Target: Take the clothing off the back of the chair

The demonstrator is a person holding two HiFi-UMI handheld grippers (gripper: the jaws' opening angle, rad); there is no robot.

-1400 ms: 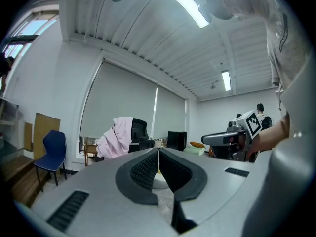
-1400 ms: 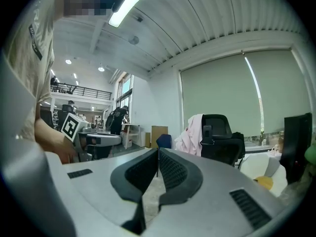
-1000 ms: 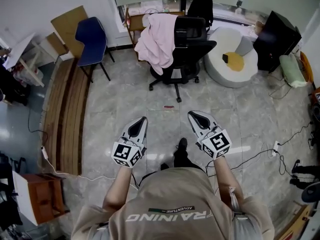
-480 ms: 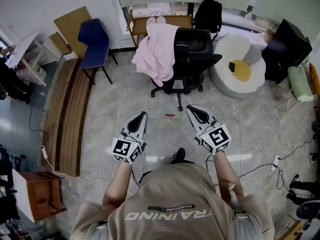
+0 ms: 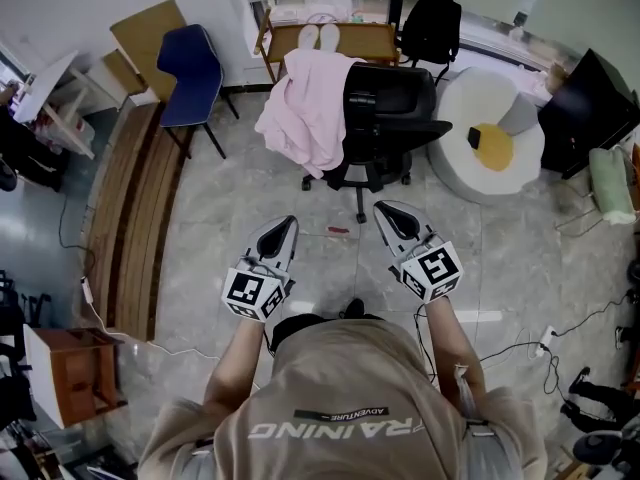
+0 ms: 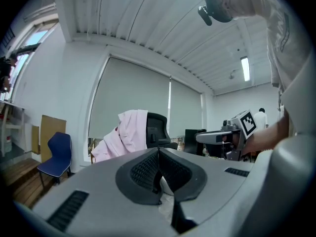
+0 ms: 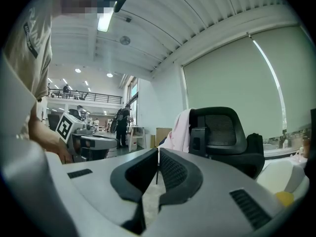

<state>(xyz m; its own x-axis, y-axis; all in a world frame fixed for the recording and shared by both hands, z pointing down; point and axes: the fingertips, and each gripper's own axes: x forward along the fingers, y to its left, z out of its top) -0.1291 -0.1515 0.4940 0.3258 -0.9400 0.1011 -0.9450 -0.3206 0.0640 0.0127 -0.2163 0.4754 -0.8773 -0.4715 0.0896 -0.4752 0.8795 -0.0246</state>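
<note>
A pale pink garment hangs over the back of a black office chair ahead of me on the tiled floor. In the left gripper view the pink garment drapes the chair's left side. The right gripper view shows the chair with the garment behind its left edge. My left gripper and right gripper are held side by side, short of the chair, pointing at it. Both are shut with nothing between their jaws.
A blue chair stands at the far left beside a wooden board. A wooden bench runs along the left. A white round beanbag with a yellow cushion sits right of the office chair. A black backpack and cables lie around.
Both grippers and I have moved forward toward the chair; the chair and pink garment appear nearer and lower in the head view. Jaws stayed shut.
</note>
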